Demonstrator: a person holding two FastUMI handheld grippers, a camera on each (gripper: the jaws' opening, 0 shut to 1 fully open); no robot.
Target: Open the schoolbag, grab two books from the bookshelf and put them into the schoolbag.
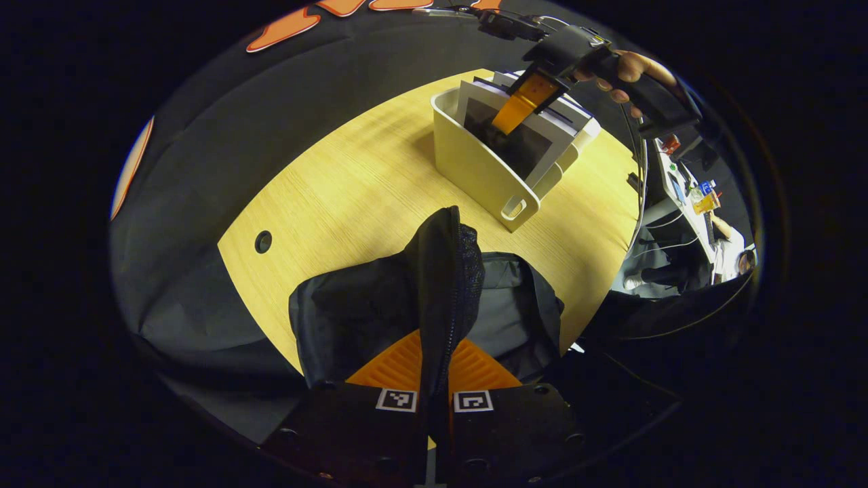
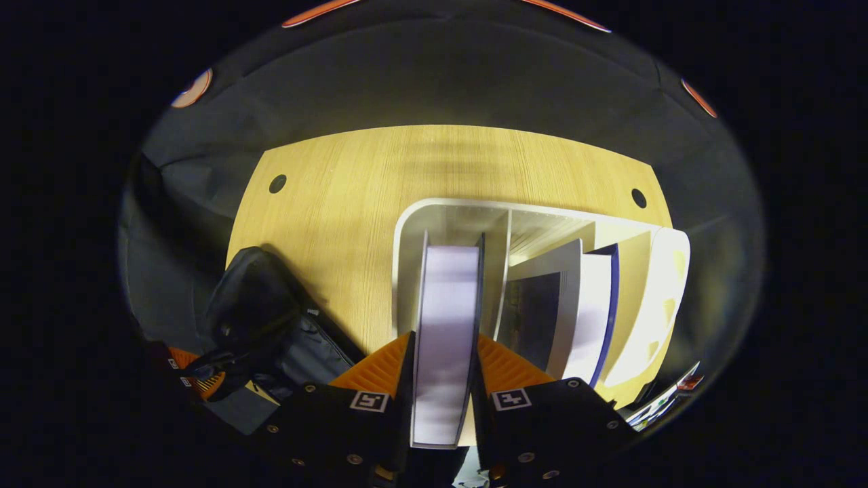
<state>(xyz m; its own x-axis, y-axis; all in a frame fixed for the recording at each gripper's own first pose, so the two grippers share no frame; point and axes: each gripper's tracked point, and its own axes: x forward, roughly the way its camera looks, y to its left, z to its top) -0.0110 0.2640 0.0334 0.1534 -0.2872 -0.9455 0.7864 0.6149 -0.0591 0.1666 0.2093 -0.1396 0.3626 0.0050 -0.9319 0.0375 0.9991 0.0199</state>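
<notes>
In the left gripper view the black schoolbag (image 1: pixel 380 305) lies at the near edge of the table. My left gripper (image 1: pixel 434 369) is shut on its raised flap (image 1: pixel 444 271), holding it upright. Beyond it stands the cream bookshelf (image 1: pixel 485 169) with books in it, and my right gripper (image 1: pixel 522 105), held by a hand (image 1: pixel 634 71), reaches down into it. In the right gripper view my right gripper (image 2: pixel 444 366) is shut on a white-paged book (image 2: pixel 444 325) standing in the left slot of the bookshelf (image 2: pixel 407 237). Two more books (image 2: pixel 569 312) lean in the slot beside it. The schoolbag (image 2: pixel 264 318) sits lower left.
The wooden table (image 1: pixel 352 183) has cable holes (image 1: pixel 263 241) near its corners. Black cloth walls surround it. Past the table's right edge there is a cluttered desk (image 1: pixel 698 196) and a cable (image 1: pixel 641 169) hanging down.
</notes>
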